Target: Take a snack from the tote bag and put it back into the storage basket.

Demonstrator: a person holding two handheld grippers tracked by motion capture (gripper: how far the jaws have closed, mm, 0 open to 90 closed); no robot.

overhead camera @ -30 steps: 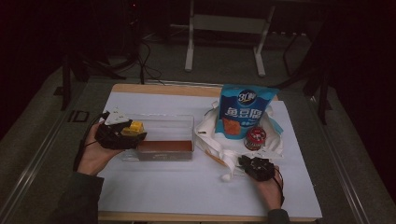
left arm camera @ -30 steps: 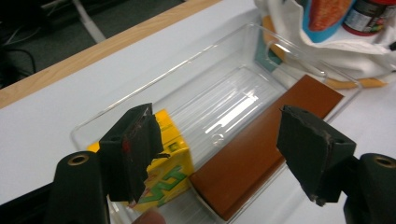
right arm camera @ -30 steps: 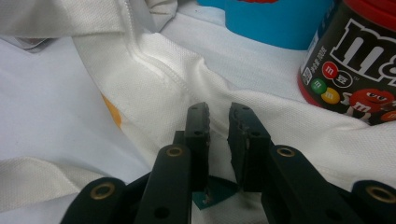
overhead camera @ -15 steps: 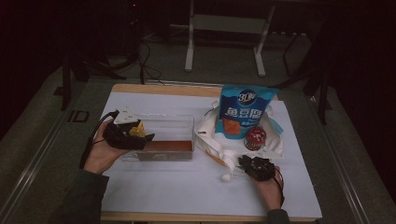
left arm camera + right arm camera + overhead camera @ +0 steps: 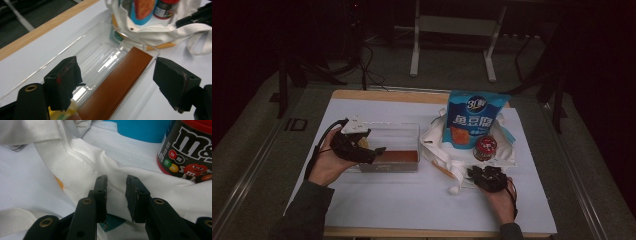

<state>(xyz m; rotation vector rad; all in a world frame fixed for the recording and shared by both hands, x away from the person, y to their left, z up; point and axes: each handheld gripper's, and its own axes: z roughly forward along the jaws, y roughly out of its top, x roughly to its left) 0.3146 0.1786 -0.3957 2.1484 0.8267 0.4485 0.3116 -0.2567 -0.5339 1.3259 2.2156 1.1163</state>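
The left gripper [image 5: 362,148] hangs over the left end of a clear bin [image 5: 392,145] at the counter's [image 5: 412,200] left middle. Its jaws stand wide apart with nothing between them, and they have just been opening. In the left gripper view the left gripper [image 5: 120,85] looks down along the bin [image 5: 100,50], where a brown bar [image 5: 117,82] lies lengthwise along one wall. A bit of something yellow sits low behind one jaw; what it is cannot be told.

The right gripper [image 5: 484,176] rests near the counter's front right, at the edge of a white cloth bag [image 5: 452,155]. In the right gripper view the right gripper [image 5: 116,192] has a narrow gap between its jaws, which have just been opening, and the bag's [image 5: 87,162] cloth lies under and beyond them, not pinched. That close view also makes out the candy tub's [image 5: 190,150] printed label, which the high view gives merely as a red-topped tub [image 5: 486,148]. A blue pouch [image 5: 474,120] stands upright on the bag, just behind the tub.

The counter is covered in white sheeting with a wooden edge [image 5: 387,95] along the back. Beyond it the room is dark, with grey floor, cables and a metal stand [image 5: 452,40].
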